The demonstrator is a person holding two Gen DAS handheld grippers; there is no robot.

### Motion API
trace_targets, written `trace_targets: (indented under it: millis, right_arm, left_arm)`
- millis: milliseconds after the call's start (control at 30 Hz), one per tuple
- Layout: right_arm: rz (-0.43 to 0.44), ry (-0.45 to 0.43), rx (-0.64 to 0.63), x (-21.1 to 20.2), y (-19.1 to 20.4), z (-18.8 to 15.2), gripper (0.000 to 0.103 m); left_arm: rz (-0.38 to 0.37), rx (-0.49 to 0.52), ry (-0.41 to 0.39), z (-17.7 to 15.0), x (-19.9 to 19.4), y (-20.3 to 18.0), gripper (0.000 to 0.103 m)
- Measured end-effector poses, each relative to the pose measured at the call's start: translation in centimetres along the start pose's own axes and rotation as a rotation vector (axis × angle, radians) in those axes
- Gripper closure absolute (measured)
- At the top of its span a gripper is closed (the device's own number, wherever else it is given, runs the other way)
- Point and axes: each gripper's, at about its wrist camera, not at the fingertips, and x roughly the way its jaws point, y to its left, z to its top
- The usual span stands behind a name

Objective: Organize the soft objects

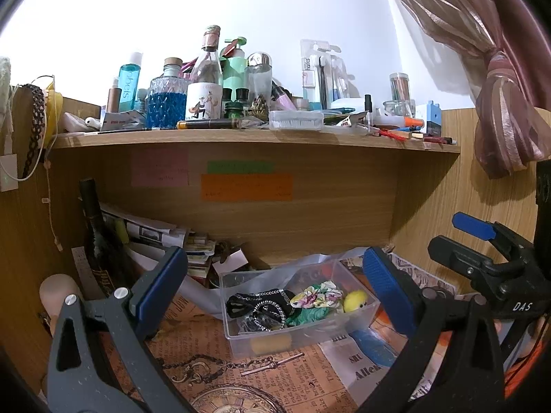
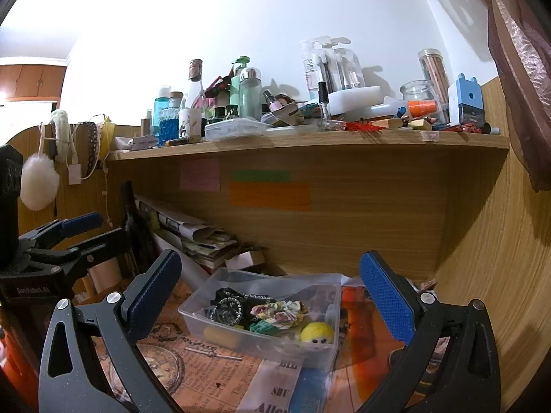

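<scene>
Left gripper (image 1: 275,285) gaped wide, empty; right gripper (image 2: 272,296) likewise, both hung near clear plastic bin (image 1: 358,313). Floral scrunchie (image 1: 318,296), green scrunchie (image 1: 308,315), yellow plush ball (image 1: 356,301) already sat inside, apparently gathered for tidiness.

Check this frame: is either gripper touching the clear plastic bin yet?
Apart. In the left wrist view the left gripper is open, the clear bin below and beyond its fingers; the right wrist view shows the right gripper likewise above it.

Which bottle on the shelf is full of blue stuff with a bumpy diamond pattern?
The squat cut-glass bottle, cork-stoppered, beside the taller white-labelled bottle.
</scene>
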Motion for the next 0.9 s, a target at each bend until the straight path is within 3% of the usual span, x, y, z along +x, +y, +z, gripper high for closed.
trace_targets:
  millis: [900]
  right_arm:
    - [0.018,-0.004,-0.006,-0.02,0.00,0.07,0.000]
  left_arm:
    - [-0.026,-0.012,0.007,-0.14,0.28,-0.01,0.000]
